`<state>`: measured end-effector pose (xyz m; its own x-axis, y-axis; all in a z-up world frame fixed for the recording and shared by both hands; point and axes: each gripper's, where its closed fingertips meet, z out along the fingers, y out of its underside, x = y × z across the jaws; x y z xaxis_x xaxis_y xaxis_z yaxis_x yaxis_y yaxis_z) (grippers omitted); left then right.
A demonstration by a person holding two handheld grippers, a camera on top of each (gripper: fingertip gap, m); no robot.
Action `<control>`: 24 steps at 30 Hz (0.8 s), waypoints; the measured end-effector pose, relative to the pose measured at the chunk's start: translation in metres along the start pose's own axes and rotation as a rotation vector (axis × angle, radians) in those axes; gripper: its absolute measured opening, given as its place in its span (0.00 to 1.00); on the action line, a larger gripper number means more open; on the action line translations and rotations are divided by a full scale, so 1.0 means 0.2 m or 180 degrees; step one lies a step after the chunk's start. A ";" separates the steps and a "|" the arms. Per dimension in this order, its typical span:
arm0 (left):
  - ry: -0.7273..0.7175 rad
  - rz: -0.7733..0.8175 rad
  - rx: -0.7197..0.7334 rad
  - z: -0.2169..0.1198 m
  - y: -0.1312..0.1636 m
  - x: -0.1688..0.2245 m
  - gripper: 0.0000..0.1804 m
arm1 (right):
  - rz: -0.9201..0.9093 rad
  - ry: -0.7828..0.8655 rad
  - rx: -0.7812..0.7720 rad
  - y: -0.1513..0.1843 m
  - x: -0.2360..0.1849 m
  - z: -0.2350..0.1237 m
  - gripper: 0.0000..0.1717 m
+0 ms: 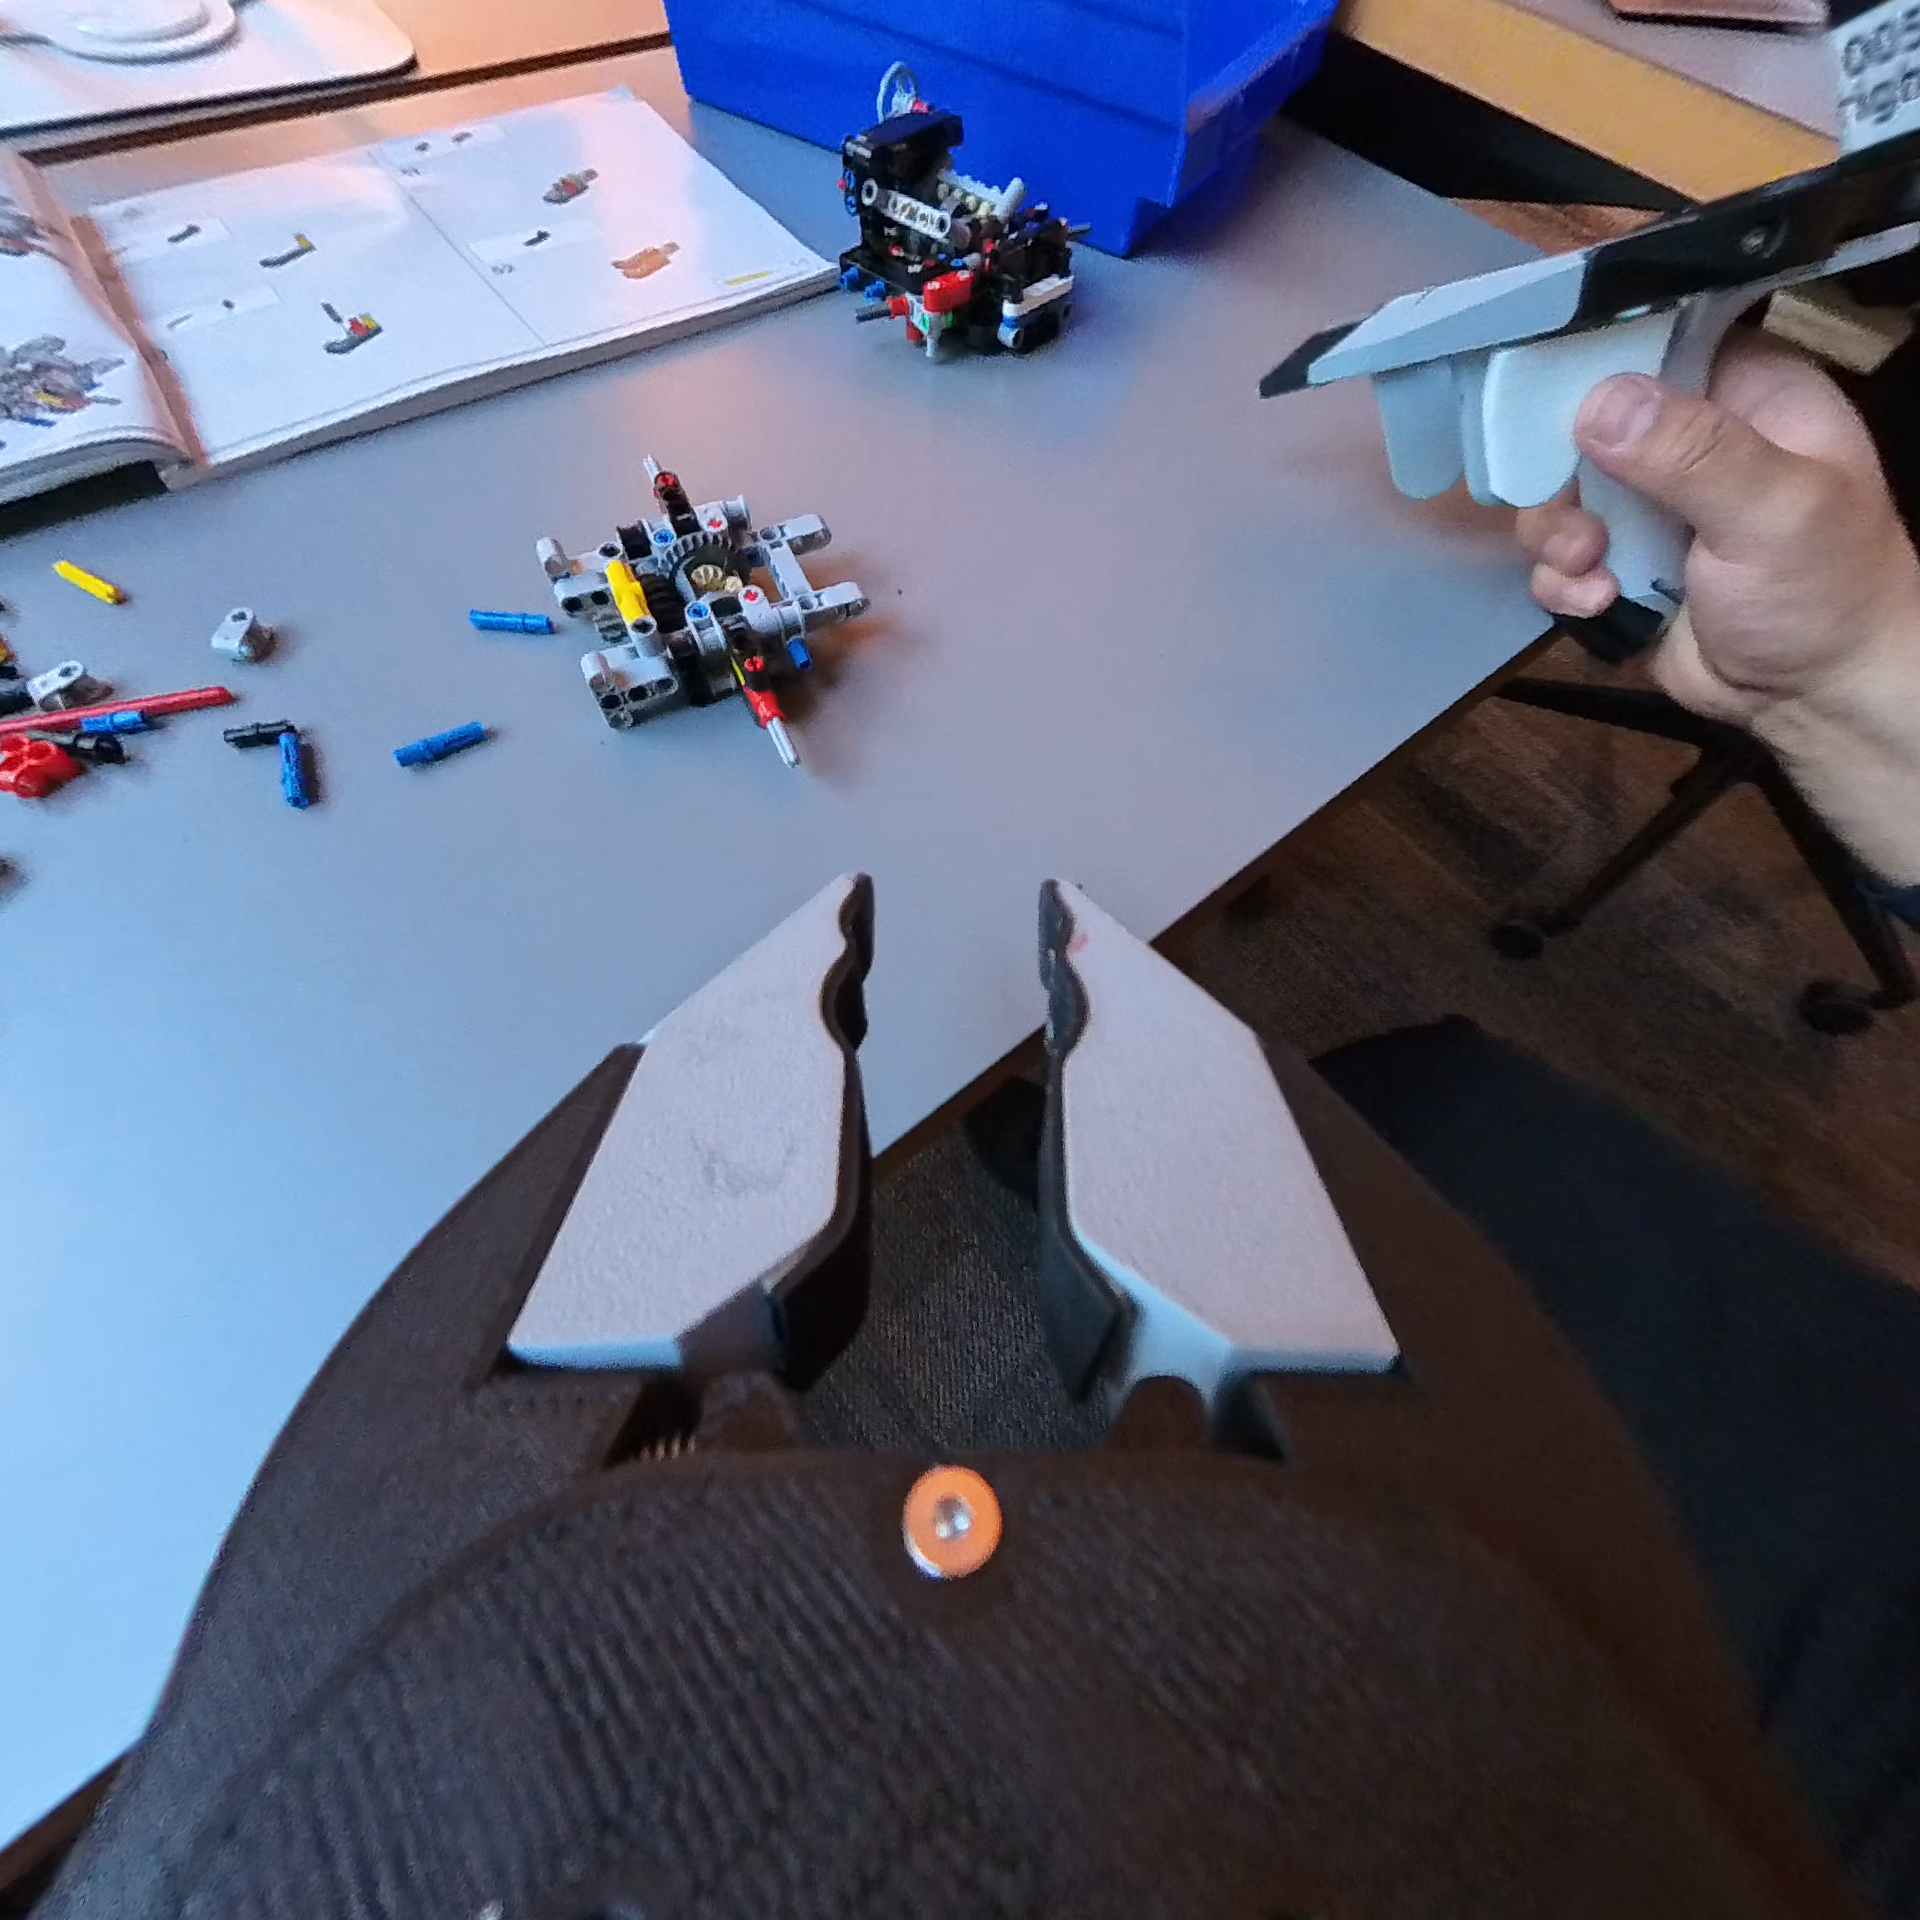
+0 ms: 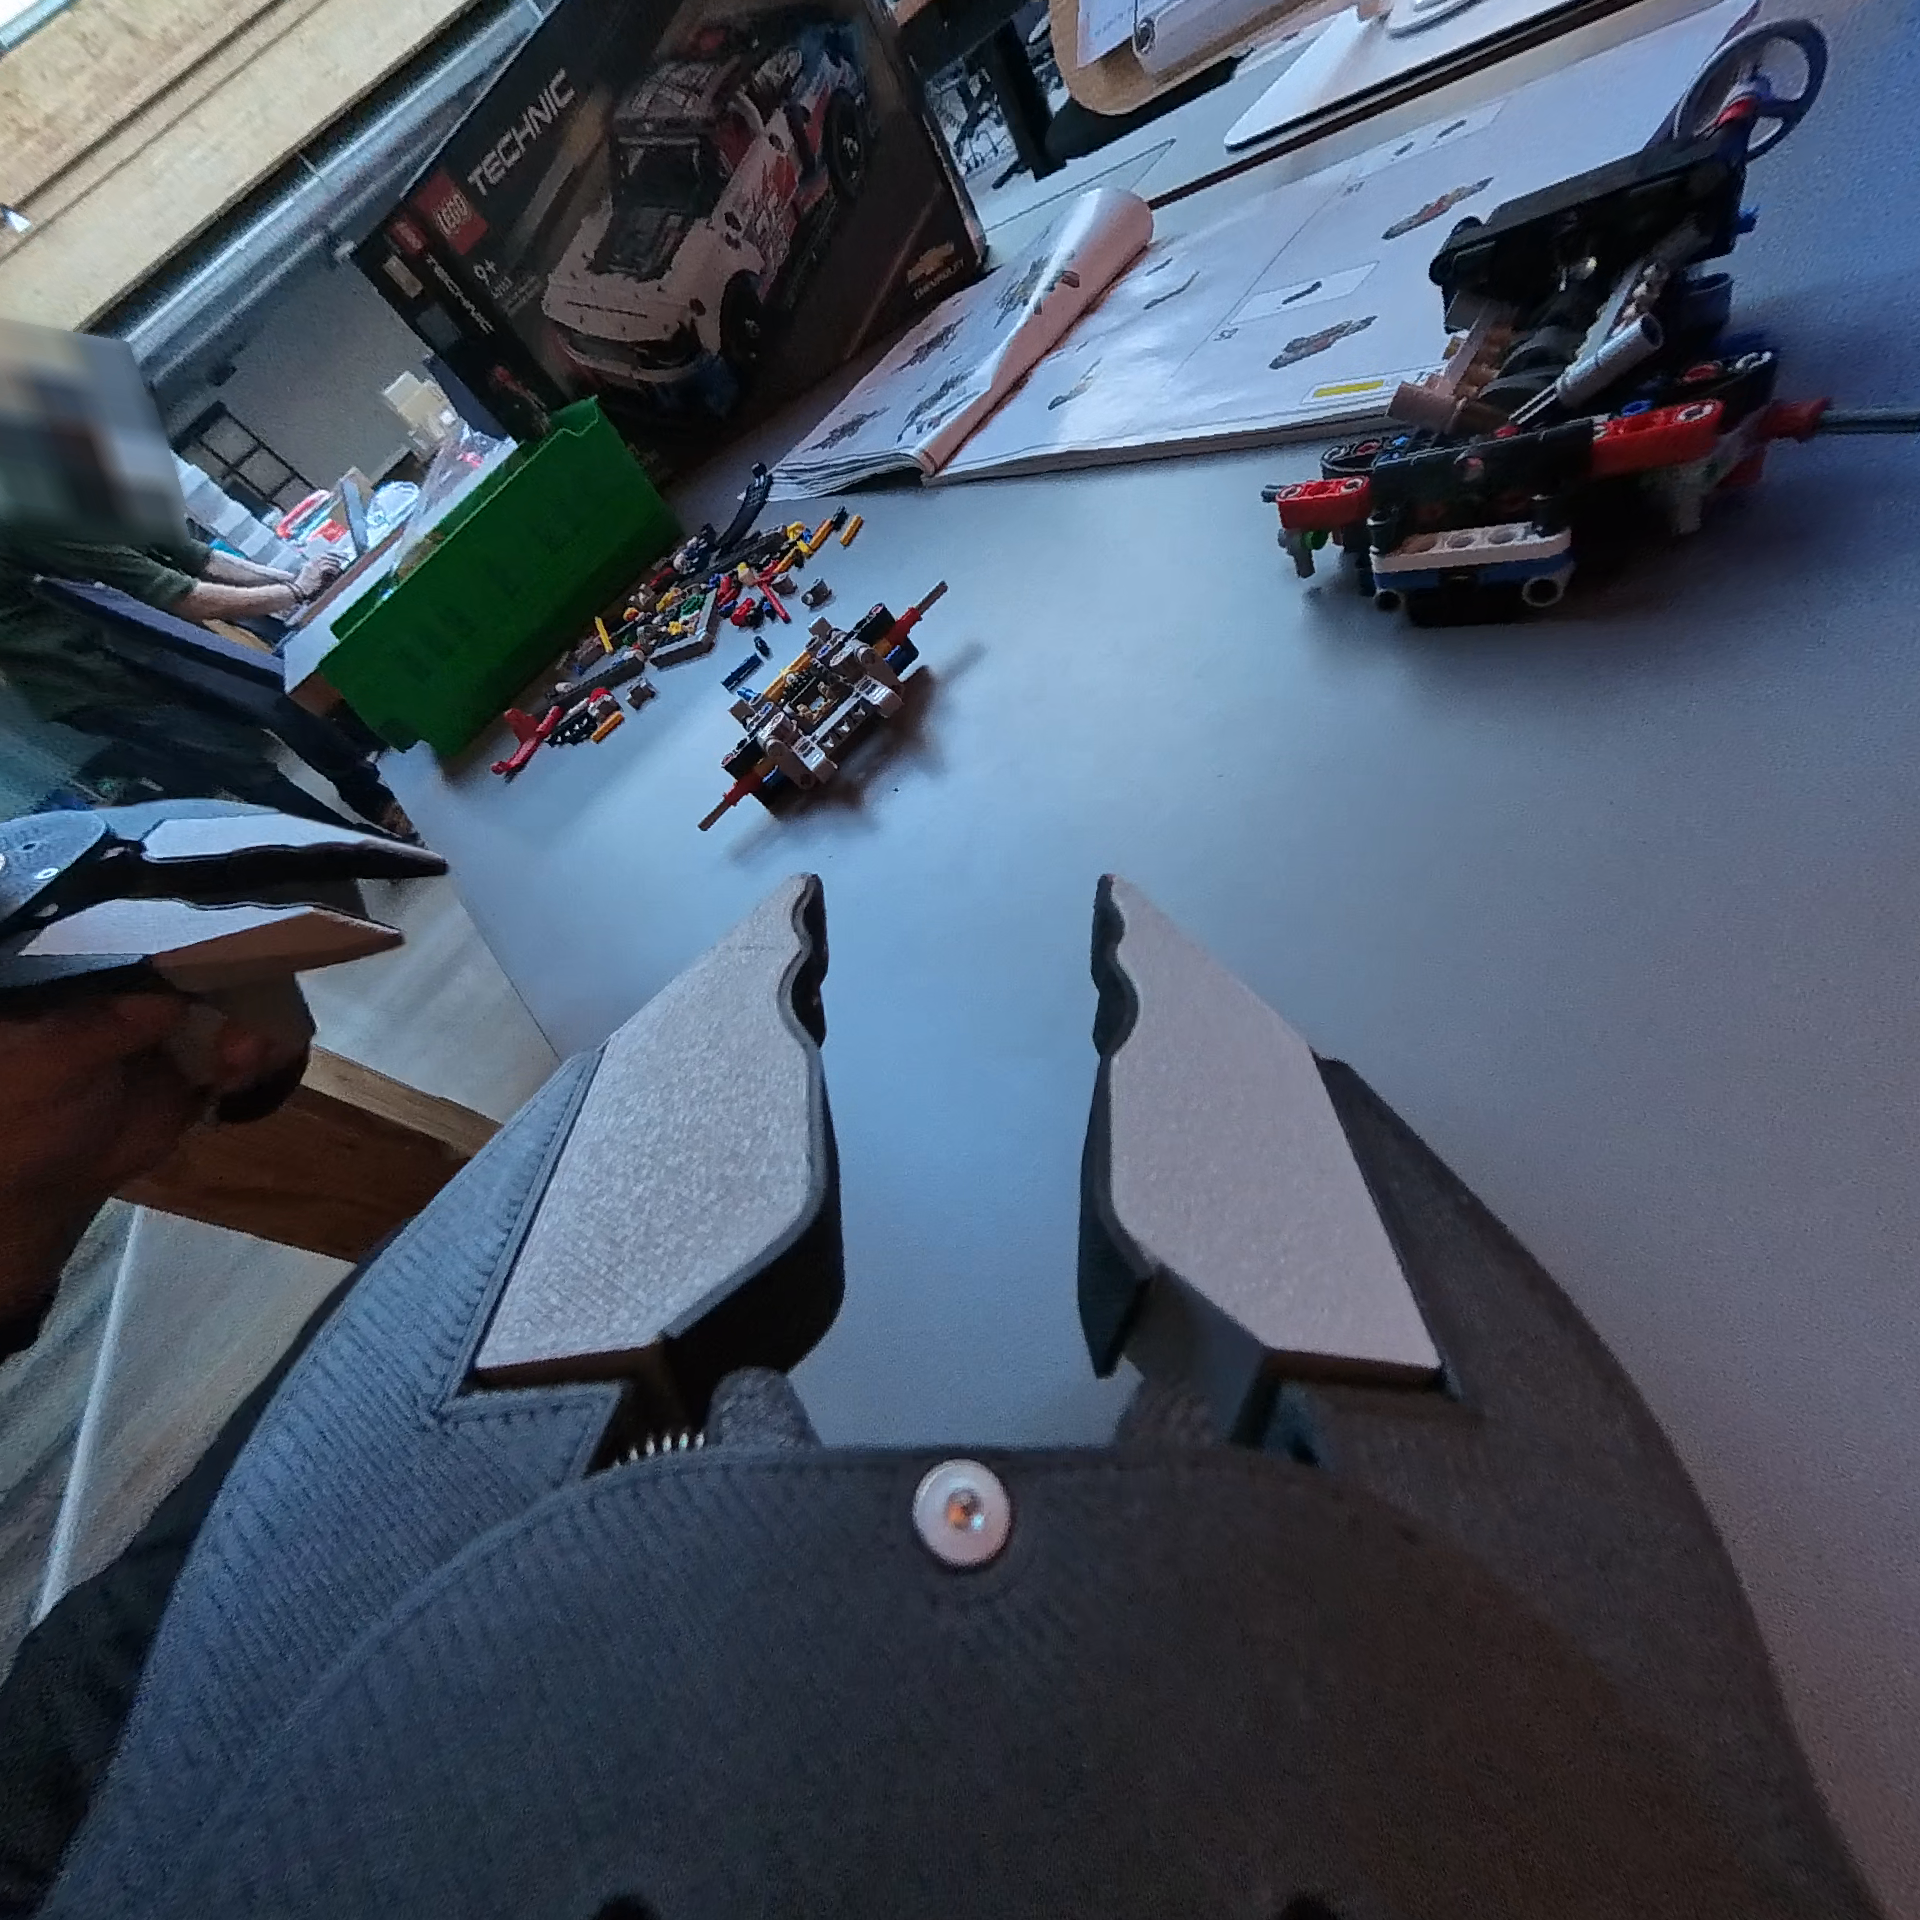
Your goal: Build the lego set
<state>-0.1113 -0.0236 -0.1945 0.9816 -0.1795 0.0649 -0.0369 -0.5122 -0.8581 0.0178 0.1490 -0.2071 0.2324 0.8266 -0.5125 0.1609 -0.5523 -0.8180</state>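
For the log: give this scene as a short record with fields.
Surface: grey table
Left gripper: fingers apart, nothing between them, over the near table edge
Right gripper: fingers apart, nothing between them, above bare table
Nearest thing: small grey brick assembly
Farther back: larger black brick assembly
Loose parts: scattered bricks
Paper: open instruction booklet
Containers: blue bin, green bin

place: office | cues: grey desk (image 1: 1039,665), office chair base (image 1: 1704,831), carpet, person at another desk (image 2: 125,582)
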 end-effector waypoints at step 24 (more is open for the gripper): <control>0.1094 0.0469 0.0450 -0.06 -0.14 -0.21 0.17 | -0.0292 0.0161 -0.0100 0.10 -0.08 -0.05 0.36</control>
<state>-0.1544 -0.0116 -0.1663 0.8471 -0.5251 0.0821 -0.1229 -0.3438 -0.9310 0.0276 0.1237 -0.2127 0.2633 0.8678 -0.4215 0.2135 -0.4785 -0.8517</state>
